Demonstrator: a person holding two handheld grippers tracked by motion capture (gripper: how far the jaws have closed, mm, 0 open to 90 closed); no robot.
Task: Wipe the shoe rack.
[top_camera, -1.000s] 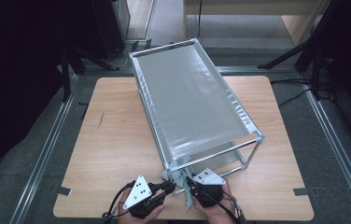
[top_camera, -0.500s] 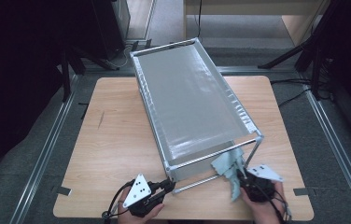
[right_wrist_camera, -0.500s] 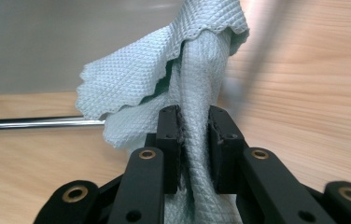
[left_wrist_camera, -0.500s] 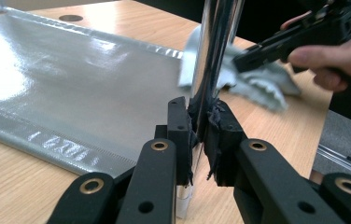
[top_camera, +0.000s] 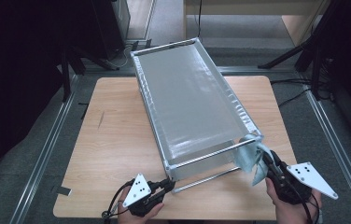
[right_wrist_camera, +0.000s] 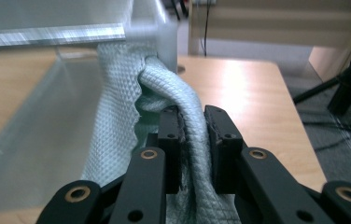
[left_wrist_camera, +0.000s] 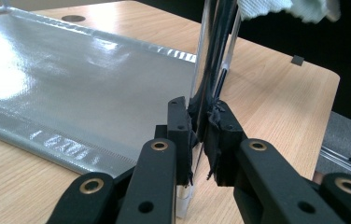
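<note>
While the left gripper (top_camera: 168,185) is clamping the rack (top_camera: 193,116) corner post, the right gripper (top_camera: 268,161), pinching the cloth (top_camera: 253,156), is now wiping the rack's far near-corner.

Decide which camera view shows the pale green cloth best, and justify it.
The right gripper view: the cloth fills the centre, weave sharp, pinched in the right gripper. The high view shows it small at the frame's corner; the left gripper view catches an edge.

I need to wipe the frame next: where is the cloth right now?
In the high view the cloth hangs at the frame's near right corner, pinched in the right gripper.
</note>
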